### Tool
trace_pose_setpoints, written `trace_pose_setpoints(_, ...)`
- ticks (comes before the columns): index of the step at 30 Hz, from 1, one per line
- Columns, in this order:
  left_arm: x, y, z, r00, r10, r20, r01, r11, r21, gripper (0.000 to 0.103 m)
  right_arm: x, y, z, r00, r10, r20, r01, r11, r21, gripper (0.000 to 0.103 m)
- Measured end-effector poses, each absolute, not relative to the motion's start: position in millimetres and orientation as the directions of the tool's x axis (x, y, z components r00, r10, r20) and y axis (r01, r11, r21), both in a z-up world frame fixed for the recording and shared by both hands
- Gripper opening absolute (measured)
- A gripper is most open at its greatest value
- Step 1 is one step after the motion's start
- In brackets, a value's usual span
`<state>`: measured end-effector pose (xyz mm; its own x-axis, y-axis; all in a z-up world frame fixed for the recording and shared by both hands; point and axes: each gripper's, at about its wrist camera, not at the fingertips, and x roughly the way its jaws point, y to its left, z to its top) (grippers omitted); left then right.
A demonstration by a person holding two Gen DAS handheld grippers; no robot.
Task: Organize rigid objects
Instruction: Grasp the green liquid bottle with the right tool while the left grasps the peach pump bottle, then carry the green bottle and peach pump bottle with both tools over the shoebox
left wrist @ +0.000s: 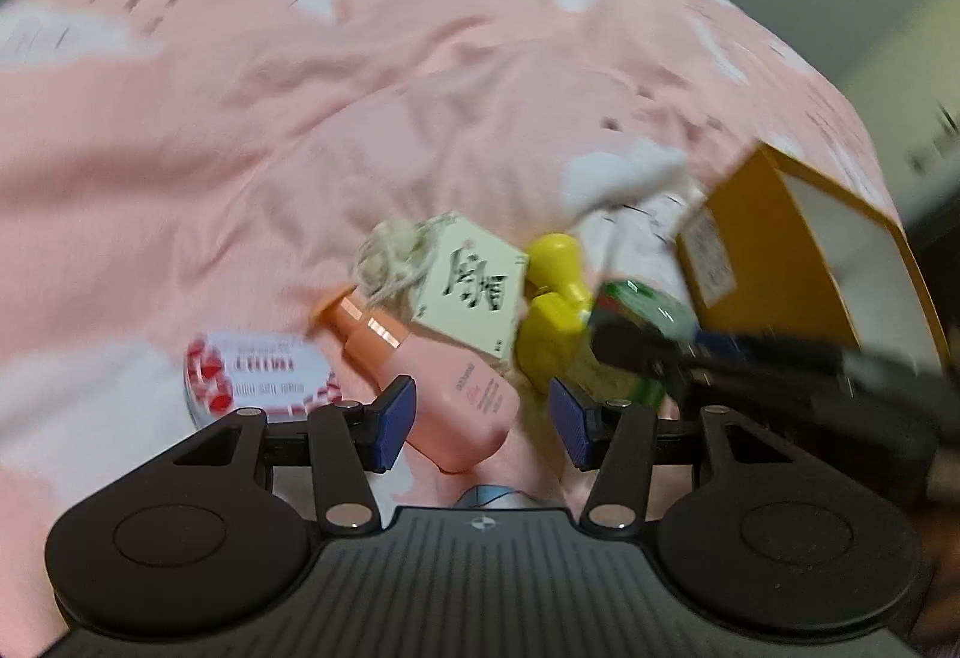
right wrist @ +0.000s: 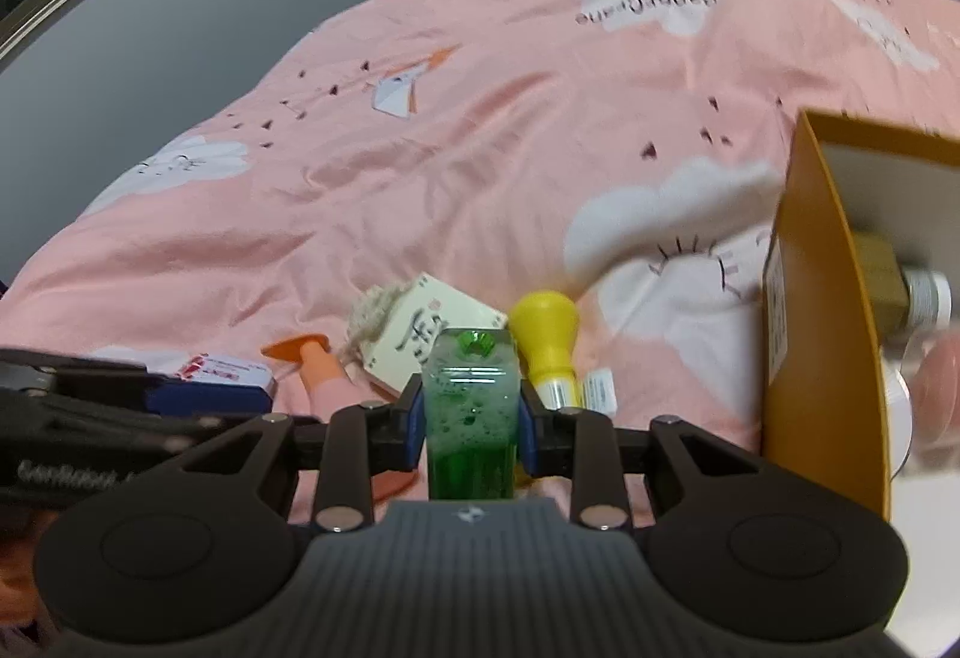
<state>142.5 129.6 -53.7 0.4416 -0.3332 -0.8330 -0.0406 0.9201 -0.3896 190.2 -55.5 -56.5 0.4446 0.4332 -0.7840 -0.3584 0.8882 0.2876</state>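
Right gripper [right wrist: 468, 418] is clamped on a green bottle [right wrist: 471, 418]; beside the orange box [right wrist: 810, 298], four items [right wrist: 543, 340] are left unsorted.

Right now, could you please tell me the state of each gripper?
Left gripper: open, holding nothing.
Right gripper: closed on the green bottle.

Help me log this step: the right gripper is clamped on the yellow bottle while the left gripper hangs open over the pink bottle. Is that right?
Not quite. The right gripper is clamped on the green bottle, as the right wrist view shows; the yellow bottle lies free on the bedspread. The rest holds: the left gripper hangs open over the pink bottle.
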Motion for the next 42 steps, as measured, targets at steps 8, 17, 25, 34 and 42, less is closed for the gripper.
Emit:
trace_pose_setpoints(8, 148.1, 125.8, -68.9, 0.469, -0.244, -0.849, -0.277, 0.872, -0.403, 0.06, 186.6, -60.5, -68.8, 0.455, 0.428, -0.781, -0.346, 0.893, 0.288, 0.03)
trace_pose_setpoints(17, 152.6, 123.4, -94.5, 0.46, -0.181, -0.869, -0.374, 0.848, -0.375, 0.061, 189.2, -63.6, -88.2, 0.409, 0.46, -0.788, -0.323, 0.881, 0.346, 0.03)
trace_pose_setpoints(25, 155.4, 117.1, -111.7, 0.489, -0.188, -0.852, -0.368, 0.841, -0.397, 0.057, 192.3, -60.8, -95.2, 0.395, 0.47, -0.789, -0.327, 0.875, 0.357, 0.03)
trace_pose_setpoints(34, 131.1, 108.7, -90.3, 0.578, -0.174, -0.797, -0.304, 0.861, -0.408, 0.048, 183.5, -61.3, -85.2, 0.424, 0.467, -0.776, -0.352, 0.874, 0.334, 0.029)
trace_pose_setpoints(42, 111.1, 104.0, -60.1, 0.661, -0.181, -0.728, -0.238, 0.869, -0.433, 0.047, 165.0, -67.0, -55.2, 0.483, 0.441, -0.756, -0.375, 0.885, 0.277, 0.029)
